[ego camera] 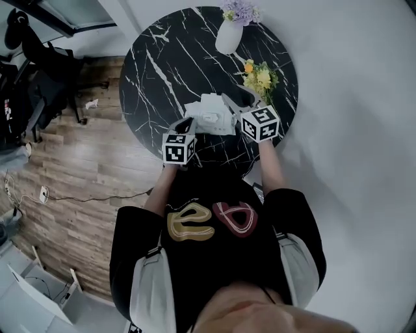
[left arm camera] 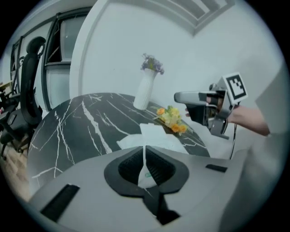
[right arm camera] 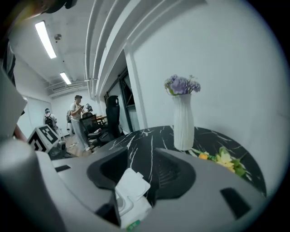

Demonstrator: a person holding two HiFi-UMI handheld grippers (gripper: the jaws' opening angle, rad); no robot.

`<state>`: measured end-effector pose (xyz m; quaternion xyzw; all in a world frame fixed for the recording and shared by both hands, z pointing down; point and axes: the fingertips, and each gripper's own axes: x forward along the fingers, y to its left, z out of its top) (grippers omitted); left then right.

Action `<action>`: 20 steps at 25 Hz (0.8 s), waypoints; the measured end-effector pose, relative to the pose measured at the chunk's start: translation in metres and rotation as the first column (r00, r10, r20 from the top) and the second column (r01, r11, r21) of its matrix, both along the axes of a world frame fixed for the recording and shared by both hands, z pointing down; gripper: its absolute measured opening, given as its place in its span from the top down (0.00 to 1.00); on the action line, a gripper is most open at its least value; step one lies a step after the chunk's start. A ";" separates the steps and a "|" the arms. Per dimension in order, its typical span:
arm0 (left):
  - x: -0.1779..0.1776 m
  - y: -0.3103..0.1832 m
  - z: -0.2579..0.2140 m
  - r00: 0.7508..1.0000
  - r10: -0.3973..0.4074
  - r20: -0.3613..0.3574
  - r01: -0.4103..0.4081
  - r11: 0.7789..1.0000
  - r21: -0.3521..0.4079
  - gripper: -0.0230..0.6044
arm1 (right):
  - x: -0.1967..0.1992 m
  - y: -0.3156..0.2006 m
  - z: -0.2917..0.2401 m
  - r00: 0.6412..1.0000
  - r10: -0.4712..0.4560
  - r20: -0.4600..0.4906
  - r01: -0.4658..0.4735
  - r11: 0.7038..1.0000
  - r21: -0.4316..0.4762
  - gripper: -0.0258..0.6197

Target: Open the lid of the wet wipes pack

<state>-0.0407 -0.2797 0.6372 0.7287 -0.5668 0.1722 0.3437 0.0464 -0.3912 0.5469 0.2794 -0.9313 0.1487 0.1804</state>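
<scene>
Round marble table, wipes pack between left claw and right claw

wet wipes pack: right end hidden behind right hand-held gripper | vase flowers: cropped by top edge

Round black marble-patterned table: one
White ribbed vase of purple flowers: one
Yellow-and-orange flower bunch: one
White wet wipes pack: one
Grippers you hold: two, left gripper and right gripper

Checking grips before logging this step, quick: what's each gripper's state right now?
Left gripper: shut on the pack, at its thin edge.
Right gripper: open; the lid shows between its jaws, not pinched.
</scene>
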 end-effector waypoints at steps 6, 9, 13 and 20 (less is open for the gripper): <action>-0.006 -0.005 -0.059 1.000 0.008 -0.027 -0.003 0.980 0.200 0.92 | 0.019 0.033 -0.020 0.990 0.139 0.039 -0.141 0.988 0.060 0.68; -0.010 0.002 -0.086 0.998 0.010 -0.068 0.010 0.957 0.291 0.92 | 0.021 0.056 -0.027 0.981 0.186 0.059 -0.190 0.978 0.084 0.68; -0.014 0.018 -0.111 0.995 0.028 -0.091 0.007 0.931 0.365 0.92 | 0.022 0.089 -0.038 0.963 0.252 0.092 -0.261 0.958 0.119 0.68; -0.017 0.050 -0.135 0.994 0.086 -0.068 -0.048 0.899 0.436 0.92 | 0.010 0.145 -0.039 0.957 0.285 0.057 -0.291 0.944 0.157 0.68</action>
